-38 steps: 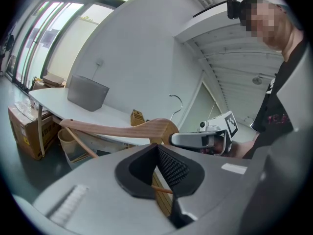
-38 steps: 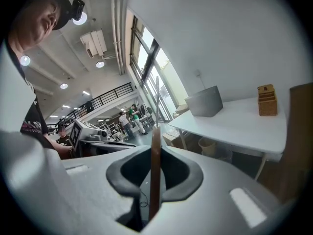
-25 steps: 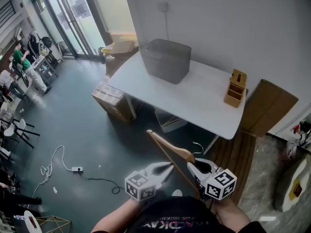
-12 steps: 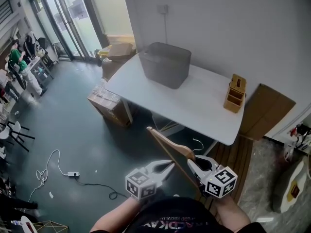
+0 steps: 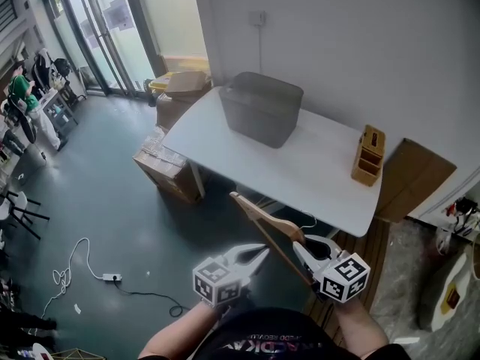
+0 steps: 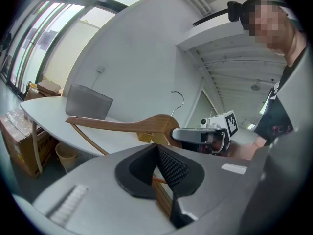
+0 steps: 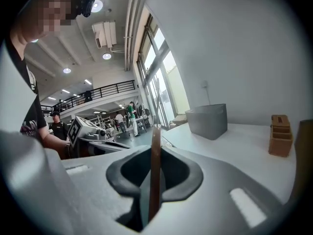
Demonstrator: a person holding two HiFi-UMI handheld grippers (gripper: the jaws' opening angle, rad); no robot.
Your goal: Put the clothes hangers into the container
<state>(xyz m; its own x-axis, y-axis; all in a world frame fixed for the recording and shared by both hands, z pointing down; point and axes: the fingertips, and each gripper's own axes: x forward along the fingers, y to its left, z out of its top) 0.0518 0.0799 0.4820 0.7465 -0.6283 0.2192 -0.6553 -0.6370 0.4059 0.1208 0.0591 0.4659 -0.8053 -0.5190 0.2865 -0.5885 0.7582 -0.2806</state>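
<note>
A wooden clothes hanger with a wire hook sticks up and to the left from my right gripper, which is shut on its lower end. In the right gripper view the hanger's wood stands edge-on between the pads. My left gripper hovers just left of the hanger, pads together with nothing in them. The left gripper view shows the hanger beyond its jaws. The grey container stands on the far left part of the white table, well ahead of both grippers.
A wooden organizer box stands at the table's right end. Cardboard boxes lie on the floor left of the table, and a brown board leans at the right. A cable with a power strip lies on the floor.
The table and container have shifted slightly in the head view as the person moves. Both grippers and the hanger keep the same pose and grip.
</note>
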